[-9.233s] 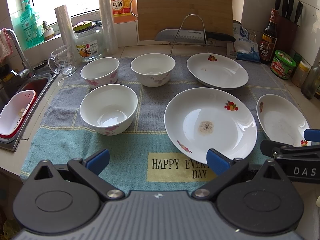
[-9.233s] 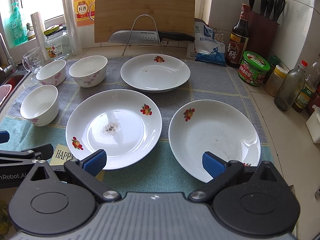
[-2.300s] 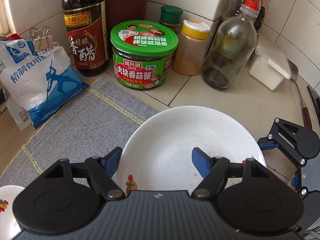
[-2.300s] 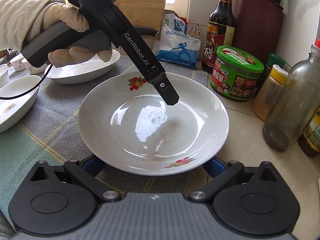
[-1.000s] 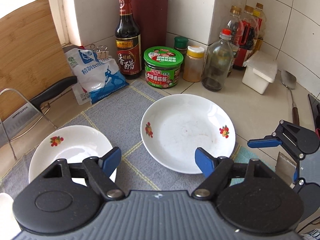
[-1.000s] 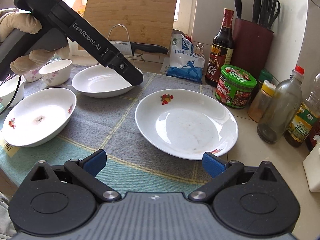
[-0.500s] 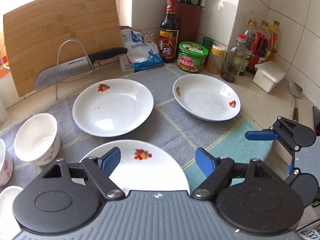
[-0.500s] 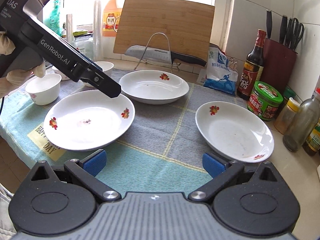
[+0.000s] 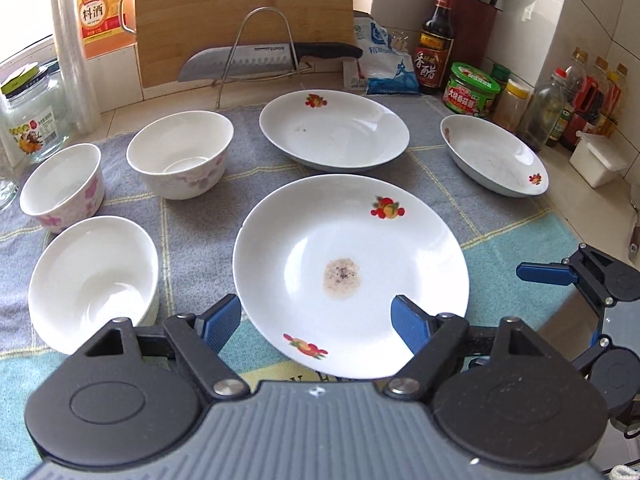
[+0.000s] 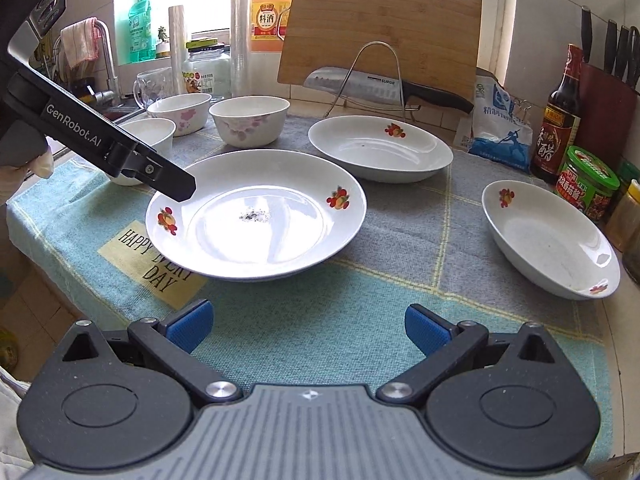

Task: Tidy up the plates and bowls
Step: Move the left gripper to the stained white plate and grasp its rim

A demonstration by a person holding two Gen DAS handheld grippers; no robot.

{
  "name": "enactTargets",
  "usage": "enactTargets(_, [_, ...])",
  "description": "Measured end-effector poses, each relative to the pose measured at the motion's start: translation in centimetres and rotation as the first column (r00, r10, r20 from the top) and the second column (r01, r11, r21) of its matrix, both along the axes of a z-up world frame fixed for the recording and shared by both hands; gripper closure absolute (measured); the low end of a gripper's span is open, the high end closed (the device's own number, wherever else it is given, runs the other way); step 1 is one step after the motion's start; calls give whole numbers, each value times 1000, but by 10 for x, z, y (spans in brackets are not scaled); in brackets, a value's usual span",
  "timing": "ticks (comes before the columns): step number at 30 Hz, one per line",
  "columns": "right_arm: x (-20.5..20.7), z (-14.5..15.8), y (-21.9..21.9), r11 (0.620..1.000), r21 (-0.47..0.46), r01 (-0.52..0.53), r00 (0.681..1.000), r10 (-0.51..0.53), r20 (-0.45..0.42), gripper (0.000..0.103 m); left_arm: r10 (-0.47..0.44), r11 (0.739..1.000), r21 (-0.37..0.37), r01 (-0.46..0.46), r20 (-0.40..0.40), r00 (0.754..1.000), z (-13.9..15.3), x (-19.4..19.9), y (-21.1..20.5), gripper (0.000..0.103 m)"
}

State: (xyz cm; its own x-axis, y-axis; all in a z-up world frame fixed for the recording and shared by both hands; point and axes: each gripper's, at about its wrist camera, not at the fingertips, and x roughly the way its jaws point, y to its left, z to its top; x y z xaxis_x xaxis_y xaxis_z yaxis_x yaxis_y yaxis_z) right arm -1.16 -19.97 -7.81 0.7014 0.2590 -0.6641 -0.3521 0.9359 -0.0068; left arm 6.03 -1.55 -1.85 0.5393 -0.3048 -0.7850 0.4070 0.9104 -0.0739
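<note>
Three plates sat on the towel: the big plate front and centre, three bowls to its left. Left gripper hung wide open over its near rim, right gripper gaped too, both empty

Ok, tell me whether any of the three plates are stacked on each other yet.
No: in the right wrist view the front plate, the back plate and the right plate each lie apart on the towel.

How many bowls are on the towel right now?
3, all at the left: nearest bowl, pink-flowered bowl behind it, and third bowl nearer the cutting board. None looks hidden.
</note>
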Motion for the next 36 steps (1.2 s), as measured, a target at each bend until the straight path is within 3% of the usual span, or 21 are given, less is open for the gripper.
enactTargets(10, [7,-18,13,999,-20,-39,999,38,-9,0,-9,999,36,9,1,1000,-7,15,0,21])
enactTargets(22, [23,-25,15,996,11,-85,996,85,3,0,-94,992,85,94,-3,996,-12,52,-16,21])
enactTargets(36, [46,-26,15,983,18,-183,983,183,20,0,-181,976,105,190,-91,979,-30,98,-29,24])
